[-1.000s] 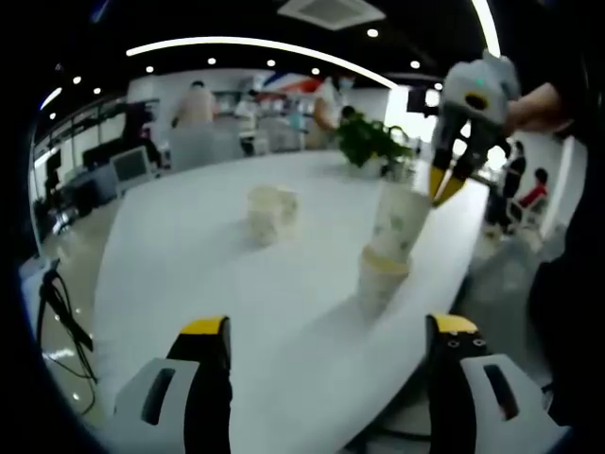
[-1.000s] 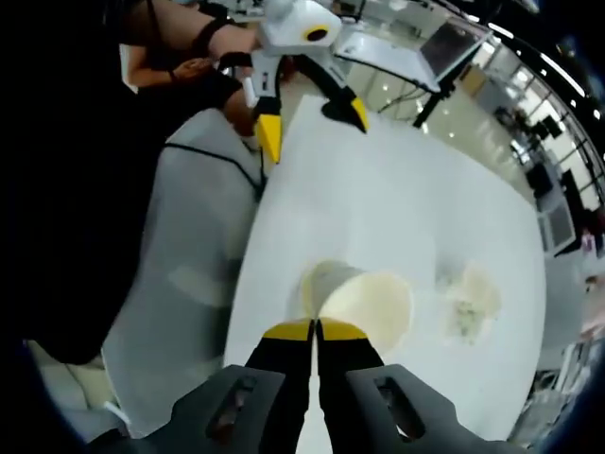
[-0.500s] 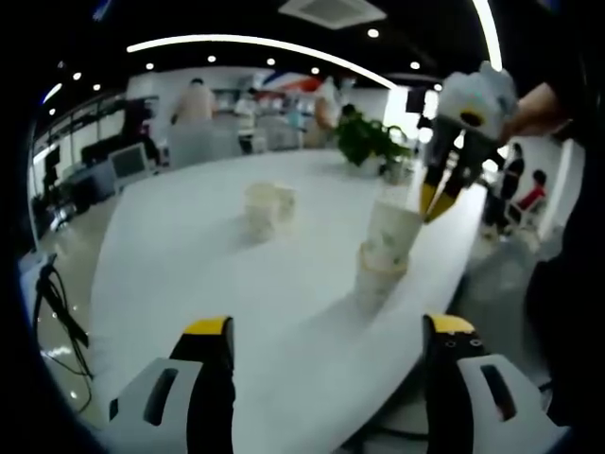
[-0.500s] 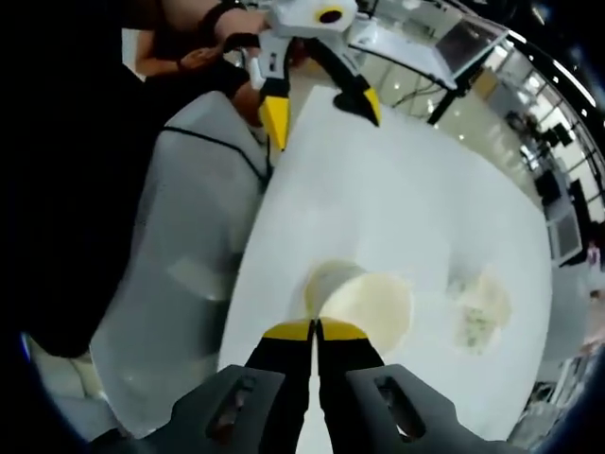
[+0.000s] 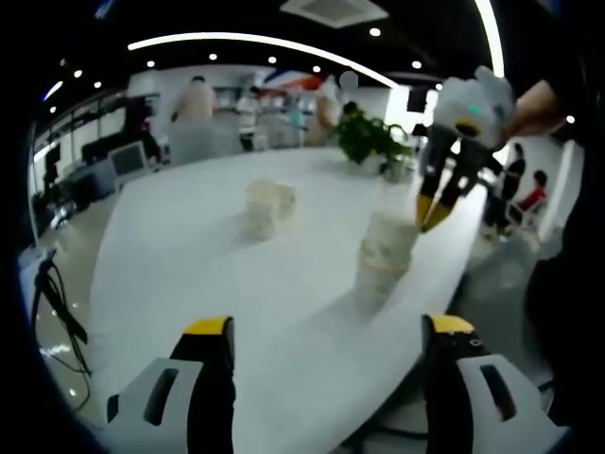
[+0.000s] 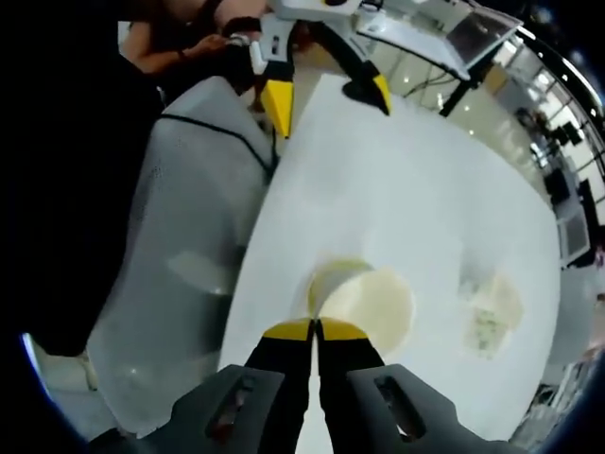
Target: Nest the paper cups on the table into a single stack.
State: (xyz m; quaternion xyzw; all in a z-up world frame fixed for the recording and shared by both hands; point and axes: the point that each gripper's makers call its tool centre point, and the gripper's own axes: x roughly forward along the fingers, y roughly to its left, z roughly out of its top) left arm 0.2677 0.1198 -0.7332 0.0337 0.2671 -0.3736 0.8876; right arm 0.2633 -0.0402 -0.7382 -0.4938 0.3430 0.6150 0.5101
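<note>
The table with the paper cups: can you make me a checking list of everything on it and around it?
Surface: white table, mostly bare.
Job's things: a paper cup sits in a lower cup near the table edge; another pair of cups stands further off, apart from them.
Clutter: a green plant at the far end.
Grippers: right tongs pinch the top cup's rim, yellow tips together; left tongs wide open, holding nothing, short of the cups.
Cables: black cable beside the table on the floor side.
Surroundings: open office with ceiling lights, people standing far off, a grey chair by the table edge.
</note>
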